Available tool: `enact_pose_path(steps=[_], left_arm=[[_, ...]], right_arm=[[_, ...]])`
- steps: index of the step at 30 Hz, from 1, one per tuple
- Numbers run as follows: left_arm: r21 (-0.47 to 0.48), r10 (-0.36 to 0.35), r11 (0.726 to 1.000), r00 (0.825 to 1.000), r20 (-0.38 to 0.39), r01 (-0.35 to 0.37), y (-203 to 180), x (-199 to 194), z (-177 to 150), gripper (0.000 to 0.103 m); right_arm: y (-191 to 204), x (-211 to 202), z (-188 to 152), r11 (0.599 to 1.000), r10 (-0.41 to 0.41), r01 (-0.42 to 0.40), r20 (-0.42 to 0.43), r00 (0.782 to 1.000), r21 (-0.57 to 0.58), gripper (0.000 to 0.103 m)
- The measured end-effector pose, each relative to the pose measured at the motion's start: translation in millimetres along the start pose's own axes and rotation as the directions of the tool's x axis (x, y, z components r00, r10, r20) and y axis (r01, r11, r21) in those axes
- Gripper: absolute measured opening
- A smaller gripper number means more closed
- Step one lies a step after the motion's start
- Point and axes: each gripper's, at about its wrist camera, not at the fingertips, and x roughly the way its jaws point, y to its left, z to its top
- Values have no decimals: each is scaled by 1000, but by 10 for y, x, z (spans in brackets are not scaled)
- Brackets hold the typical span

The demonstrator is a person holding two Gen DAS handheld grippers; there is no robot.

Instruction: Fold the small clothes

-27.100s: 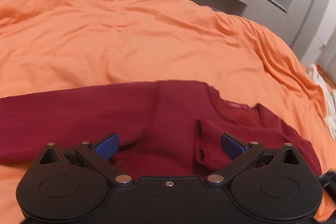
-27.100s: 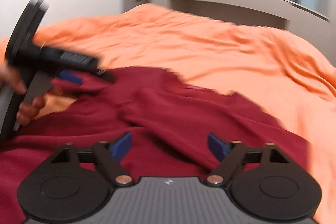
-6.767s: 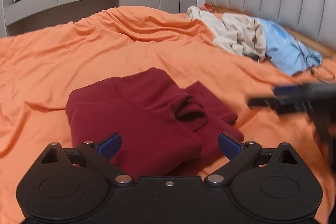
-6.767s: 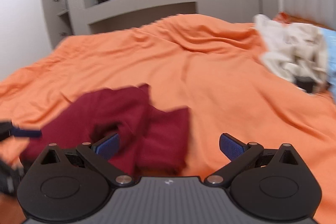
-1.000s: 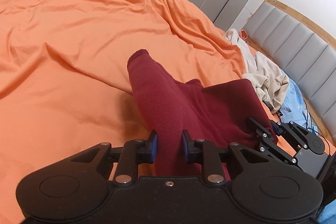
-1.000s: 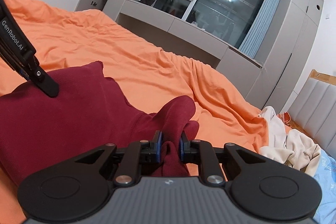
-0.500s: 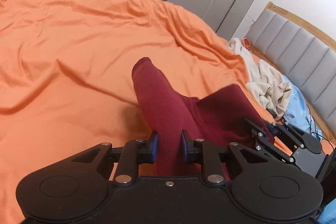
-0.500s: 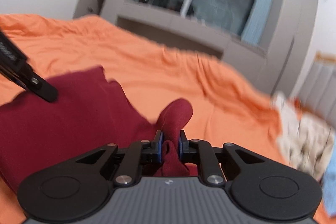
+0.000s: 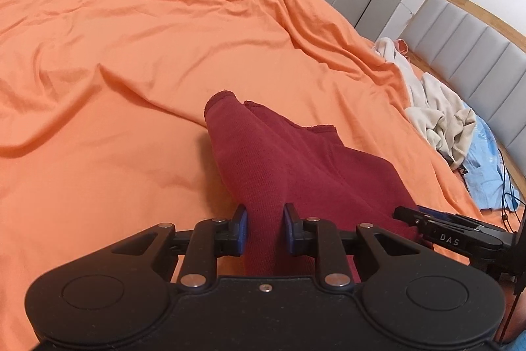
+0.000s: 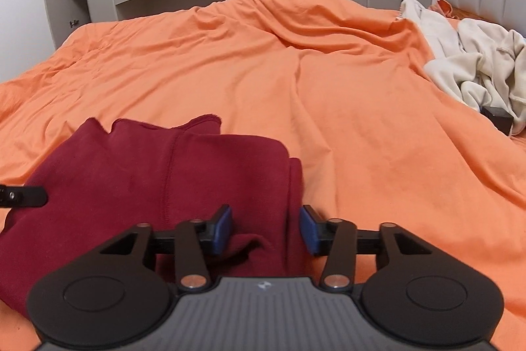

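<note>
My left tool (image 9: 264,227) is clenched on a fold of the dark red sweater (image 9: 296,166), which lies bunched on the orange bed cover (image 9: 131,55). My right tool (image 10: 265,231) is opening, its pads off the sweater's edge that sits between them. Pale clothes (image 10: 476,68) are heaped near the headboard (image 9: 476,55).

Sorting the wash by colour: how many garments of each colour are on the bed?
Dark red knit sweater: 1
Cream crumpled garments: 1 heap, pieces cannot be told apart
Light blue garment: 1
Total: 3 at least, all lying on the orange bedsheet.
</note>
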Motion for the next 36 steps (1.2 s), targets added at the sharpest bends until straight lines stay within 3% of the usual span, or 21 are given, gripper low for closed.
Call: enact_pose_path(steps=[5, 7, 9, 11, 14, 18, 23, 31, 36], left_arm=[[7, 6, 1000, 1000, 2, -6, 7, 13, -8, 24], [11, 6, 1000, 1000, 0, -6, -1, 23, -7, 24], [11, 8, 1000, 1000, 0, -8, -3, 27, -7, 24], [19, 14, 1000, 1000, 3, -14, -33, 38, -4, 24], [40, 27, 999, 1000, 16, -27, -98, 19, -1, 24], [100, 43, 994, 998, 54, -48, -211, -69, 36, 23], [173, 61, 981, 990, 128, -83, -326, -276, 158, 23], [168, 162, 965, 962, 222, -201, -175, -650, 383, 23], [181, 245, 942, 947, 210, -283, -55, -654, 383, 23]], right_arm=[[-54, 100, -7, 999, 5, -5, -17, 1000, 39, 62], [-91, 183, -6, 995, 45, -41, -40, 998, 89, 60], [-158, 250, -8, 983, 104, -93, -64, 993, 158, 46], [-180, 272, -16, 977, 132, -118, -69, 989, 180, 25], [-77, 166, -4, 989, 104, -102, -9, 995, 111, 19], [122, -88, 48, 994, 105, -105, 131, 986, -2, 18], [265, -268, 173, 985, 173, -172, 224, 959, -25, 18], [692, -166, 330, 961, 276, -265, 226, 934, -80, 17], [872, 25, 289, 961, 271, -254, 183, 945, -114, 17]])
